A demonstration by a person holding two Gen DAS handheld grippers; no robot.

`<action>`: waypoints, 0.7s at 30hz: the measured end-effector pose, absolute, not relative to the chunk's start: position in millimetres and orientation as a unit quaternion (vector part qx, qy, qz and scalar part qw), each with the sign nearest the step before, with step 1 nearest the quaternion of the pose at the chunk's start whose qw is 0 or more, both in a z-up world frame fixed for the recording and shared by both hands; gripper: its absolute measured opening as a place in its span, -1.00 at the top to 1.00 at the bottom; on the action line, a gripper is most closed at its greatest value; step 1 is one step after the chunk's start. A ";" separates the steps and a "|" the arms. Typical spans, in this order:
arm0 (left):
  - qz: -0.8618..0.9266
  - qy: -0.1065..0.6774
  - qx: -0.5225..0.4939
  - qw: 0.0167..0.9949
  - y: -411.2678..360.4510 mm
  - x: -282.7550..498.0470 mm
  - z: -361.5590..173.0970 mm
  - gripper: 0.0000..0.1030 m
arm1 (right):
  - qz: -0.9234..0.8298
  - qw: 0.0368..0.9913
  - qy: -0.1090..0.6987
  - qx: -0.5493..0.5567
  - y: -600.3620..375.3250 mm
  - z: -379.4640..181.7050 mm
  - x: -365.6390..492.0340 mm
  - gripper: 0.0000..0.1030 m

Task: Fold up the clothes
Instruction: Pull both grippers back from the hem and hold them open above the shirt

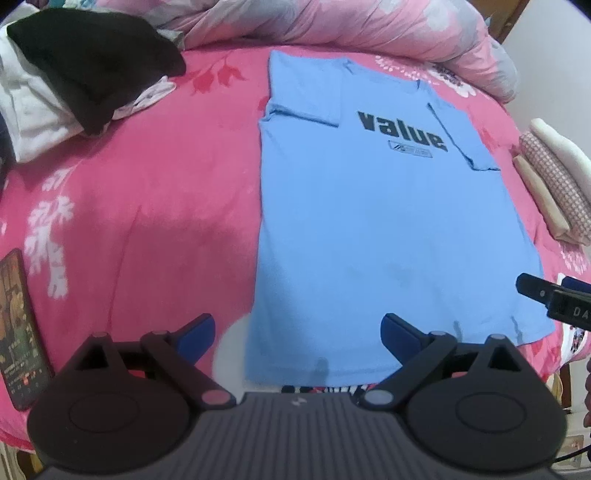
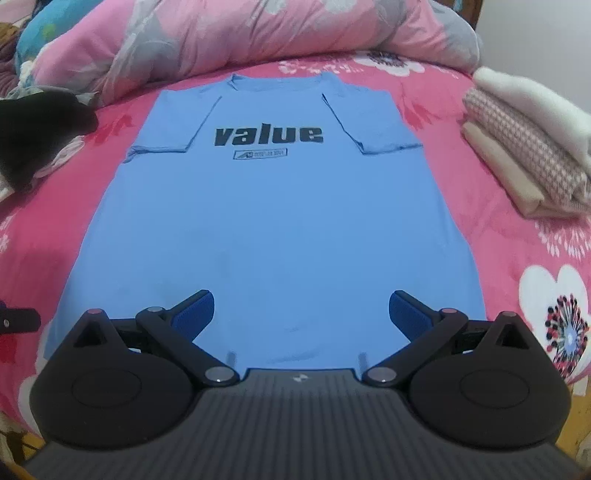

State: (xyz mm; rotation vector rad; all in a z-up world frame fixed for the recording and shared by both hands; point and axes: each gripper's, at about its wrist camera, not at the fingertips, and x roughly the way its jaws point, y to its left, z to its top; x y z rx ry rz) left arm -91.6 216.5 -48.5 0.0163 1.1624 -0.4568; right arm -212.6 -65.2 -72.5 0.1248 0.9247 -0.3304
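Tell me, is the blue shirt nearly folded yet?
Partly. The blue shirt lies flat on the pink bed with both sleeves already tucked in over the front. Nothing is held now: the left gripper and right gripper are open above its bottom hem. Folding the body up is left, then joining the folded stack.

Pink floral bedsheet (image 2: 509, 236), rumpled quilt (image 2: 258, 33) behind, white wall (image 2: 535, 33).

both wrist views look steeply down, near, sharing blue t-shirt (image 1: 369, 221)
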 end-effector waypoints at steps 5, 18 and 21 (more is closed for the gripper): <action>-0.232 0.533 0.009 0.814 214.5 -95.0 -47.6 -0.88 | -0.125 0.892 0.432 0.050 -58.8 -69.8 -213.0 -0.97; -0.230 0.506 0.033 0.831 217.8 -92.6 -47.1 -0.91 | -0.074 0.900 0.421 0.086 -54.6 -63.5 -211.2 -0.97; -0.228 0.497 0.027 0.836 219.8 -89.0 -45.4 -0.91 | -0.069 0.899 0.424 0.091 -53.9 -62.8 -210.6 -0.97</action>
